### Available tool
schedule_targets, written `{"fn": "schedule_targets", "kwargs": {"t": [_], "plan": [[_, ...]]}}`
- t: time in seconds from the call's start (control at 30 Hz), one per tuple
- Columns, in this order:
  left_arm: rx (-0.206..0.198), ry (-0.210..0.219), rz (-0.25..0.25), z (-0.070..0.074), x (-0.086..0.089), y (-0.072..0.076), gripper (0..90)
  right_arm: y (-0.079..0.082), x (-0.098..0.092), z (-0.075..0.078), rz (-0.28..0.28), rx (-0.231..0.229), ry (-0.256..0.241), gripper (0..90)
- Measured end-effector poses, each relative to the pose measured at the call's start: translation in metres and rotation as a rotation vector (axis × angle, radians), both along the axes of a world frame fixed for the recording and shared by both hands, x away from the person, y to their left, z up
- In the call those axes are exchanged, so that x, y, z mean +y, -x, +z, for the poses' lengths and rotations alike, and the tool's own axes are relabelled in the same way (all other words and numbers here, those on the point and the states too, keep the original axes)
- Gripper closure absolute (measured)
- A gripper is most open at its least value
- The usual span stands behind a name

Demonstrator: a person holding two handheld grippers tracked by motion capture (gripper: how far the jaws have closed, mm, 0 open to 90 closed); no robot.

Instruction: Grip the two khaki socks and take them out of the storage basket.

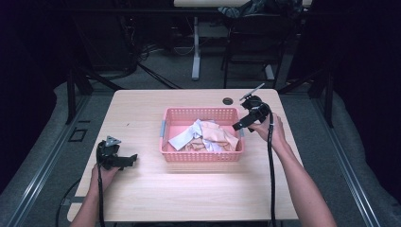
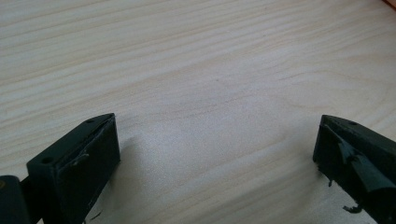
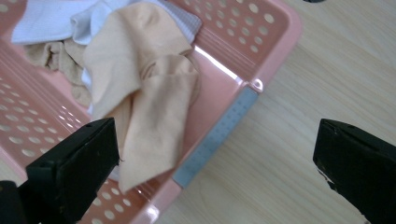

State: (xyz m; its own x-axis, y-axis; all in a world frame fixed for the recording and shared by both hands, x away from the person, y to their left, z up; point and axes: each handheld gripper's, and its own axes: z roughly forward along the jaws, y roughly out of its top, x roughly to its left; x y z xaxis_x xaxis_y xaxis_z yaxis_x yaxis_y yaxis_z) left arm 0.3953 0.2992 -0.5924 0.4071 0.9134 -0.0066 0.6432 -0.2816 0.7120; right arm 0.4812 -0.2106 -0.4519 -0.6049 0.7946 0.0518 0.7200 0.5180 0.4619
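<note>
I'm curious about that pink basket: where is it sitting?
In the high view, the pink basket sits mid-table, holding cloths, with the right gripper at its right rim.

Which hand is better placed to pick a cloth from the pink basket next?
The right. Its tongs are open at the basket rim, near the beige cloth. The left tongs are open over bare table, apart from the basket.

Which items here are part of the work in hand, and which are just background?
In the job:
pink basket
peach cloth
white cloths
right gripper, open beside the basket
left gripper, open over bare table

Just lying about:
desk legs
chair
</note>
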Motion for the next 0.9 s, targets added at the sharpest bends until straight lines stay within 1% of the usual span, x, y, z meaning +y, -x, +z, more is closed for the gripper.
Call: {"fn": "schedule_targets", "kwargs": {"t": [0.03,0.1,0.17,0.23,0.3,0.37,0.4,0.53,0.6,0.67,0.7,0.77,0.8,0.83,0.87,0.9], "plan": [[0.000,0.000,0.000,0.000,0.000,0.000,0.3,-0.001,0.003,-0.001,0.012,-0.004,0.000,0.0],[0.000,0.000,0.000,0.000,0.000,0.000,0.3,-0.002,0.014,-0.003,0.033,0.010,0.004,0.0],[0.000,0.000,0.000,0.000,0.000,0.000,0.3,-0.002,0.017,-0.004,0.039,0.006,0.000,0.0],[0.000,0.000,0.000,0.000,0.000,0.000,0.3,-0.002,0.023,-0.006,0.043,0.007,-0.014,0.0],[0.000,0.000,0.000,0.000,0.000,0.000,0.3,-0.003,0.030,-0.007,0.056,0.010,-0.012,0.0],[0.000,0.000,0.000,0.000,0.000,0.000,0.3,-0.003,0.033,-0.008,0.060,0.011,-0.017,0.0],[0.000,0.000,0.000,0.000,0.000,0.000,0.3,-0.003,0.039,-0.009,0.078,0.018,-0.013,0.0],[0.000,0.000,0.000,0.000,0.000,0.000,0.3,-0.001,0.051,-0.011,0.099,0.009,-0.021,0.4],[0.000,0.000,0.000,0.000,0.000,0.000,0.3,-0.001,0.057,-0.012,0.114,0.013,-0.025,3.2],[0.000,0.000,0.000,0.000,0.000,0.000,0.3,0.000,0.060,-0.013,0.125,0.012,-0.016,4.6],[0.000,0.000,0.000,0.000,0.000,0.000,0.3,0.001,0.066,-0.017,0.144,0.011,-0.001,9.5],[0.000,0.000,0.000,0.000,0.000,0.000,0.3,0.002,0.070,-0.019,0.151,0.015,0.003,11.2],[0.000,0.000,0.000,0.000,0.000,0.000,0.3,0.004,0.076,-0.026,0.152,0.015,0.002,14.5],[0.000,0.000,0.000,0.000,0.000,0.000,0.3,0.004,0.076,-0.026,0.152,0.015,0.002,14.5],[0.000,0.000,0.000,0.000,0.000,0.000,0.3,0.003,0.078,-0.027,0.162,0.022,0.020,16.2],[0.000,0.000,0.000,0.000,0.000,0.000,0.3,0.004,0.084,-0.034,0.160,0.021,0.033,20.5]]}}
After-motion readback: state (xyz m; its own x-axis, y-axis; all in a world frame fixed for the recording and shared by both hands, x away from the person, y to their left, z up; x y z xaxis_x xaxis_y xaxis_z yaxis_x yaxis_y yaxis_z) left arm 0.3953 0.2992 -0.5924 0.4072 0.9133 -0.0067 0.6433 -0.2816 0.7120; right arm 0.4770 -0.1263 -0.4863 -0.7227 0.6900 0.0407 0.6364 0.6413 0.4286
